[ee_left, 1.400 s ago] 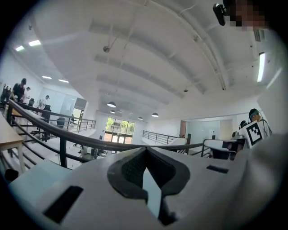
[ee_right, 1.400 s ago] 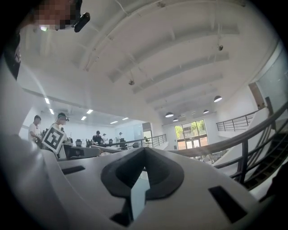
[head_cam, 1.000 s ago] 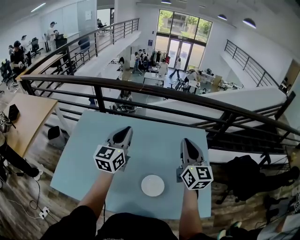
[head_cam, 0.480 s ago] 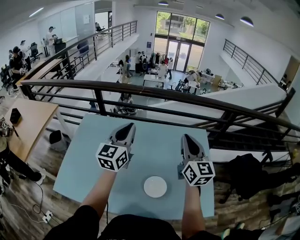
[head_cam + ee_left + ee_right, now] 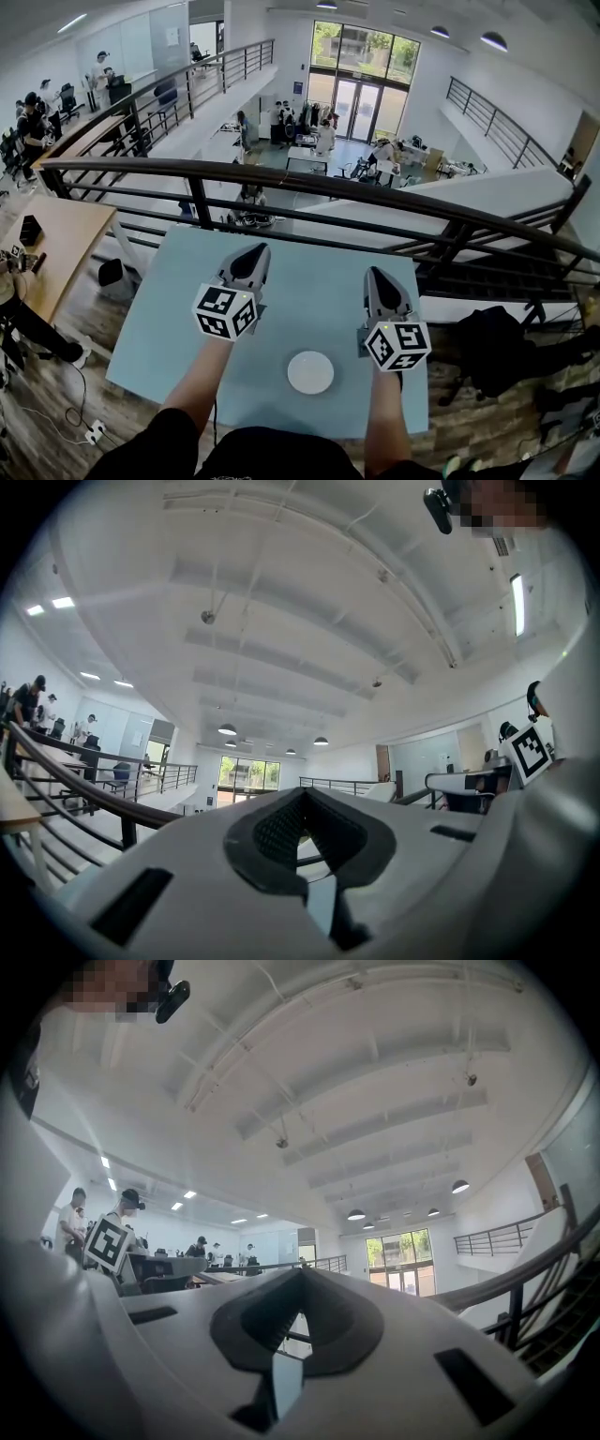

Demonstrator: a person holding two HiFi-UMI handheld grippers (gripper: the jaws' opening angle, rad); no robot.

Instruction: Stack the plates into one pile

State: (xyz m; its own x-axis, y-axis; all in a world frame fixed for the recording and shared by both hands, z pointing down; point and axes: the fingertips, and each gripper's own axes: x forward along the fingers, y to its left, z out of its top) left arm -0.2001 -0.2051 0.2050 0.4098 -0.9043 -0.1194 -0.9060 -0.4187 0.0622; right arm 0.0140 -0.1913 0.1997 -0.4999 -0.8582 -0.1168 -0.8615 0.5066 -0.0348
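A white pile of plates (image 5: 310, 372) lies on the pale blue table (image 5: 309, 281), near its front edge and between my two forearms. My left gripper (image 5: 250, 256) hovers over the table's left half, shut and holding nothing. Over the right half, my right gripper (image 5: 377, 278) is also shut and empty. Both point away from me toward the railing, roughly level. In the left gripper view the left gripper (image 5: 302, 799) has its jaws pressed together against the ceiling and hall beyond; the right gripper view shows the right gripper (image 5: 298, 1279) the same way. Neither gripper view catches the plates.
A dark metal railing (image 5: 309, 187) runs along the table's far edge, with an open drop to a lower floor behind it. A wooden desk (image 5: 47, 234) stands to the left, a black bag (image 5: 492, 352) on the floor to the right.
Both grippers stay in place, shut. The head view has shifted slightly, so the table and plates sit a little lower in the picture.
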